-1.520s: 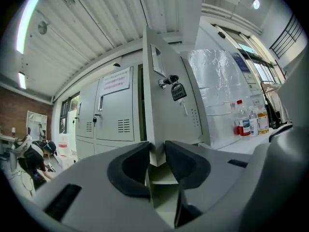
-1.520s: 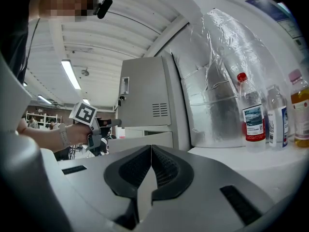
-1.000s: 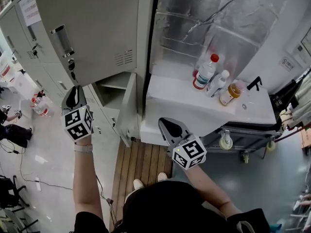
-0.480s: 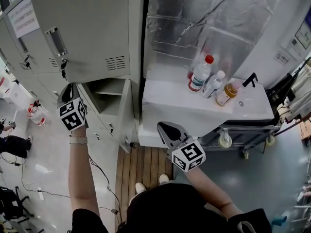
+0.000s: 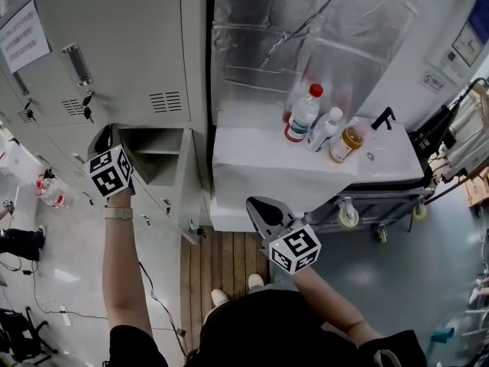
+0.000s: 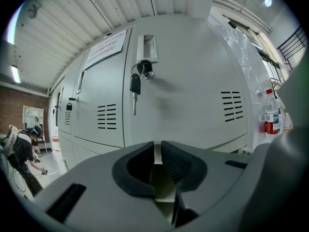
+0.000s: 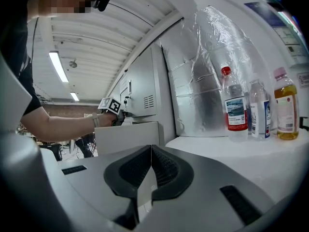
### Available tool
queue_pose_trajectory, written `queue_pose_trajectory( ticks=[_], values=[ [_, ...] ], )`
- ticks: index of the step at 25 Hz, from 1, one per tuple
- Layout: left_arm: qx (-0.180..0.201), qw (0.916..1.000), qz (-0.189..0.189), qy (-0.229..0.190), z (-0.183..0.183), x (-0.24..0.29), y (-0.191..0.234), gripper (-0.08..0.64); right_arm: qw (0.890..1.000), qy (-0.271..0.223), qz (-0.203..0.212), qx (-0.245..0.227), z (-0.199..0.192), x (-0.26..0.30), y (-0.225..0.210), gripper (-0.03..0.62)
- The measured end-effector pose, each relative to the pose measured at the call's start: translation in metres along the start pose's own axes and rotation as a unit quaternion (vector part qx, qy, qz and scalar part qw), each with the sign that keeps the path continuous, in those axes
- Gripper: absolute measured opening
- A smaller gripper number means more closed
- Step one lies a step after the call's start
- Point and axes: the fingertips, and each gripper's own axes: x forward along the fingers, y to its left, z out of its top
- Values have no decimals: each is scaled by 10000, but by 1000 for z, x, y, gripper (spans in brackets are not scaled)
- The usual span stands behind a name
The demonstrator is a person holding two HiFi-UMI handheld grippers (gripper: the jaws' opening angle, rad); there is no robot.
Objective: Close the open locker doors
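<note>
The upper locker door (image 5: 114, 60) lies flush with the grey locker bank, its handle (image 6: 147, 47) and hanging key (image 6: 135, 86) facing me. My left gripper (image 5: 105, 138) points at that door's lower edge, just off the metal as far as I can tell. Its jaws are closing, with a thin gap and nothing between them (image 6: 157, 151). Below it a locker compartment (image 5: 153, 155) stands open, its door (image 5: 187, 193) swung out toward me. My right gripper (image 5: 263, 209) hangs shut and empty in front of the white counter (image 5: 260, 170).
Three bottles (image 5: 302, 113) stand on the white counter against a foil-wrapped wall (image 5: 306, 37). A wheeled cart (image 5: 382, 205) sits under the counter's right end. Wooden slats (image 5: 221, 254) cover the floor at my feet. A person (image 6: 21, 144) crouches far left.
The upper locker door has swung from standing out at an angle to flush with the bank. My left gripper followed it toward the lockers. The right gripper has stayed put.
</note>
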Motion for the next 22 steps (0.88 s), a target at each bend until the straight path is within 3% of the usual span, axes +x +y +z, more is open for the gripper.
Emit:
queue_pose_trajectory(
  ticks=[13, 17, 22],
  values=[
    [198, 9989, -421, 80, 4, 24, -34, 49, 9996, 33, -209, 168, -9, -11, -13, 31],
    [308, 9987, -402, 34, 4, 24, -37, 37, 9994, 48, -256, 206, -12, -15, -17, 31],
    [237, 9983, -535, 50, 2, 21, -38, 35, 9993, 70, -271, 251, -16, -18, -18, 31]
  ],
)
